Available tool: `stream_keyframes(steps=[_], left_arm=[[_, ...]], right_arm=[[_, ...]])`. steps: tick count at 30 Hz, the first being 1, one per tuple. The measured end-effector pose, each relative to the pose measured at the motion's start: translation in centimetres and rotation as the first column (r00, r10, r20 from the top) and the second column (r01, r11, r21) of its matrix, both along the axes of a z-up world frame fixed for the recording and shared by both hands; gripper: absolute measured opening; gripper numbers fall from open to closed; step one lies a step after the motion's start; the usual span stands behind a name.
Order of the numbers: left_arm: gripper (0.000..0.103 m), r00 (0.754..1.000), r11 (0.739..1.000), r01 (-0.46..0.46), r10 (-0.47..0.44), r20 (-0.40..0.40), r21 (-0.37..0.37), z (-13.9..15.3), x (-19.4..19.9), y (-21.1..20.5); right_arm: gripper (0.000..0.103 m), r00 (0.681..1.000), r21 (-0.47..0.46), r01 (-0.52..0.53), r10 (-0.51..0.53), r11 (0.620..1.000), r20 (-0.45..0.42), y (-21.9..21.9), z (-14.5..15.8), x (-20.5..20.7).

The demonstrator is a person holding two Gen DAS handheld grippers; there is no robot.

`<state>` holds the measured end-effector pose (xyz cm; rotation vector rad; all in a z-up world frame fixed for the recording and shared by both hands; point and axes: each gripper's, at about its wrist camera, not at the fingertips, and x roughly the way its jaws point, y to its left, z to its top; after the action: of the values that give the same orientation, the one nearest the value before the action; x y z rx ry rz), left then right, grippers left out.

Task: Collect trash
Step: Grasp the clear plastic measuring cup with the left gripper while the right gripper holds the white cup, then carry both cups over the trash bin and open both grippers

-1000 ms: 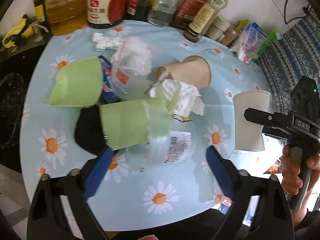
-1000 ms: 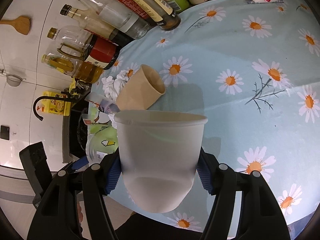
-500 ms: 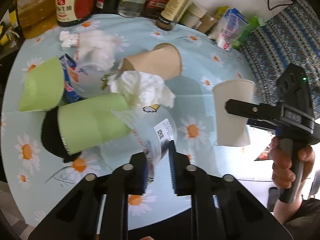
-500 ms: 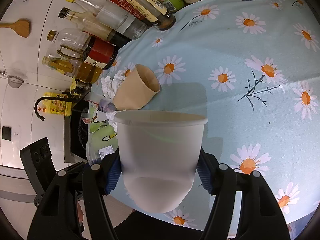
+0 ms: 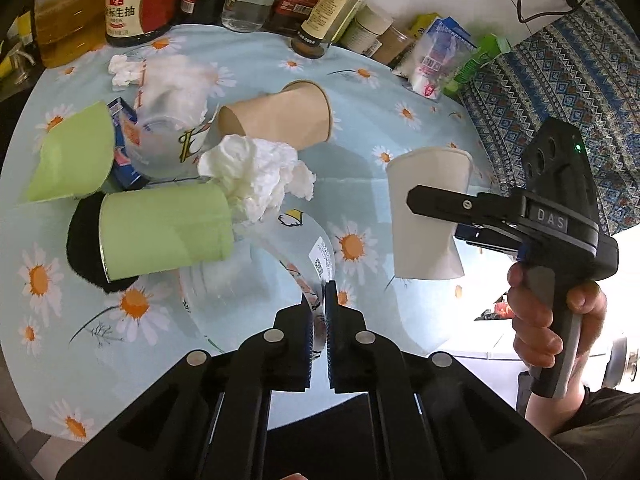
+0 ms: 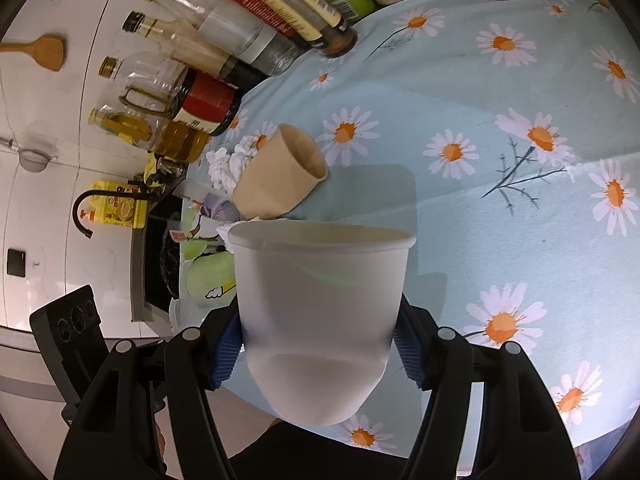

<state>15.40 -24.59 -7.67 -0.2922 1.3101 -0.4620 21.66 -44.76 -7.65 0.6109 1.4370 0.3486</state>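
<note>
My left gripper (image 5: 317, 312) just snapped closed on the clear plastic cup's (image 5: 256, 280) rim on the table (image 5: 400, 168); right gripper (image 6: 318, 346) holds the white paper cup (image 6: 320, 300). Ready to stack.

The left gripper (image 5: 318, 312) points steeply down. Its two black arms meet in the middle, and its jaws have just been closing. Now they are pressed almost together, with the thin rim of a clear cup (image 5: 256, 280) pinched between the blue pads.

The right gripper (image 6: 318, 344) also tilts down. Its jaws stand wide, and its blue pads (image 6: 226, 346) press on both sides of a white cup (image 6: 320, 312), one pad on each side. The cup sits upright between them.

In the left view, a hand (image 5: 556, 320) wraps around the right gripper's handle from below, fingers curled over the front.
</note>
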Motion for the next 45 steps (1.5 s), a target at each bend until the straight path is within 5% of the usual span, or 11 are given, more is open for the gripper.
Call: stream_keyframes(steps=[24,33,45], left_arm=[[0.004,0.987,0.987,-0.158,0.158,-0.026,-0.004,0.4,-4.6,10.8],[0.004,0.975,0.975,-0.22,0.22,0.001,-0.011,1.4,-5.8,17.0],[0.004,0.966,0.968,-0.252,0.252,0.048,-0.005,2.0,-4.7,30.7]], right_arm=[[0.066,0.993,-0.02,-0.119,0.119,0.993,-0.003,9.9,0.9,-0.4],[0.066,0.978,-0.04,-0.21,0.21,0.977,0.004,17.4,1.3,0.5],[0.066,0.969,-0.056,-0.247,0.248,0.967,0.009,32.0,1.0,2.8]])
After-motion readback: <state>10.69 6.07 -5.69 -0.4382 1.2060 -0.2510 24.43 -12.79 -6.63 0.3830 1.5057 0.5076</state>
